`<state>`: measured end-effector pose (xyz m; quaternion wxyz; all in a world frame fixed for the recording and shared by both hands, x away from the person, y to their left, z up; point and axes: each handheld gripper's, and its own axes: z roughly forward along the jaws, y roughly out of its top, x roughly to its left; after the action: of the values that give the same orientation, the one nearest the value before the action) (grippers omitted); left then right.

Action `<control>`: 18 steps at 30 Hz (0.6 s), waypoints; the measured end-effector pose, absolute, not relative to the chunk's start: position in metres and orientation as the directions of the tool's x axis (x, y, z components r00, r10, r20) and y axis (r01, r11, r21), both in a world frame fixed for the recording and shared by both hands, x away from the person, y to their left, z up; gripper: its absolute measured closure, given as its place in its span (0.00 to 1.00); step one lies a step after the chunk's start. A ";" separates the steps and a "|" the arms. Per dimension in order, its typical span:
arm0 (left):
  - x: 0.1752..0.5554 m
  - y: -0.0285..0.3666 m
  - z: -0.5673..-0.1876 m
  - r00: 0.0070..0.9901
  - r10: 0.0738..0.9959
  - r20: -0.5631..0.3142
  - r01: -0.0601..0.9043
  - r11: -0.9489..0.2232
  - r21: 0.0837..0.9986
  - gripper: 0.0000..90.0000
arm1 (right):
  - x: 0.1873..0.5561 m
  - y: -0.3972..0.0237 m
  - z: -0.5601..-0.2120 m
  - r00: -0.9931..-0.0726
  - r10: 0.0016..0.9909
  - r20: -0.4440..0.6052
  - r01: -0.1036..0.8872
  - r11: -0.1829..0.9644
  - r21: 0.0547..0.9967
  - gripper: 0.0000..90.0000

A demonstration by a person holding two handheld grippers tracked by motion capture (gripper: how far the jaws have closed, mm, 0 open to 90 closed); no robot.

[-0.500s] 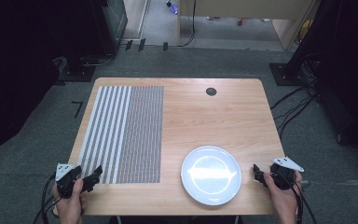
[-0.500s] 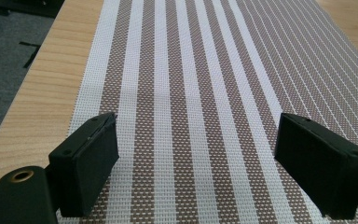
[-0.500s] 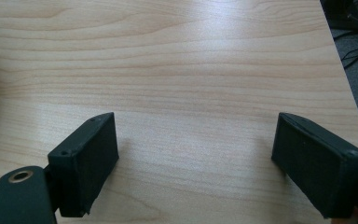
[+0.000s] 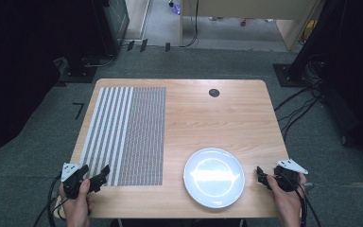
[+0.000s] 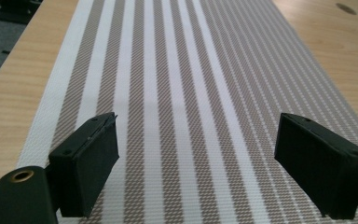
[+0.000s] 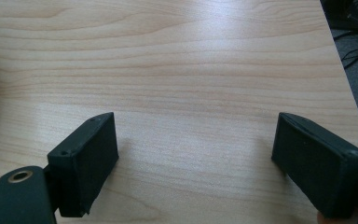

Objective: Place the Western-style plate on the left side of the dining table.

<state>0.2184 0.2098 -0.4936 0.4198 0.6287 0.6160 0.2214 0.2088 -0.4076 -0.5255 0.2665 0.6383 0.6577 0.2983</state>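
Wooden table [image 4: 208, 118], striped woven placemat [image 4: 127, 135] along its left half, white plate [image 4: 213, 176] near the front edge. Left tool [image 4: 95, 176] over the placemat's near corner, right tool [image 4: 261, 176] just beside the plate, both gaping, empty (risk: nudging the plate off).

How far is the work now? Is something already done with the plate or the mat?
Nothing looks done yet. The white plate sits empty on the table, beside the striped mat, not on it. In hand: nothing; the left claw is open over the mat's near edge, and the right claw is open beside the plate. Everything is left.
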 end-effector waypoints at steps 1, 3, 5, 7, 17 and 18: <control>0.219 0.208 -0.492 0.146 0.960 -0.239 0.589 0.110 0.801 0.15 | 0.209 -0.408 -0.526 -0.043 0.999 0.030 0.681 0.007 0.733 0.15; 0.220 0.204 -0.490 0.154 0.957 -0.246 0.587 0.112 0.802 0.15 | 0.209 -0.408 -0.525 -0.044 0.999 0.031 0.681 0.007 0.732 0.15; 0.220 0.200 -0.487 0.162 0.947 -0.278 0.590 0.133 0.796 0.15 | 0.209 -0.408 -0.525 -0.043 0.999 0.031 0.681 0.007 0.732 0.15; 0.220 0.196 -0.484 0.168 0.938 -0.303 0.587 0.152 0.795 0.15 | 0.209 -0.408 -0.525 -0.043 0.999 0.031 0.681 0.007 0.732 0.15; 0.225 0.157 -0.473 0.225 0.932 -0.285 0.572 0.111 0.813 0.16 | 0.209 -0.408 -0.525 -0.046 0.998 0.031 0.681 0.009 0.732 0.15; 0.225 0.157 -0.473 0.225 0.932 -0.285 0.572 0.111 0.813 0.16 | 0.209 -0.408 -0.525 -0.046 0.998 0.031 0.681 0.009 0.732 0.15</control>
<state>0.2253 0.1566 -0.4733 0.4550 0.6367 0.5903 0.1977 0.2089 -0.4080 -0.5254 0.2658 0.6375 0.6586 0.2987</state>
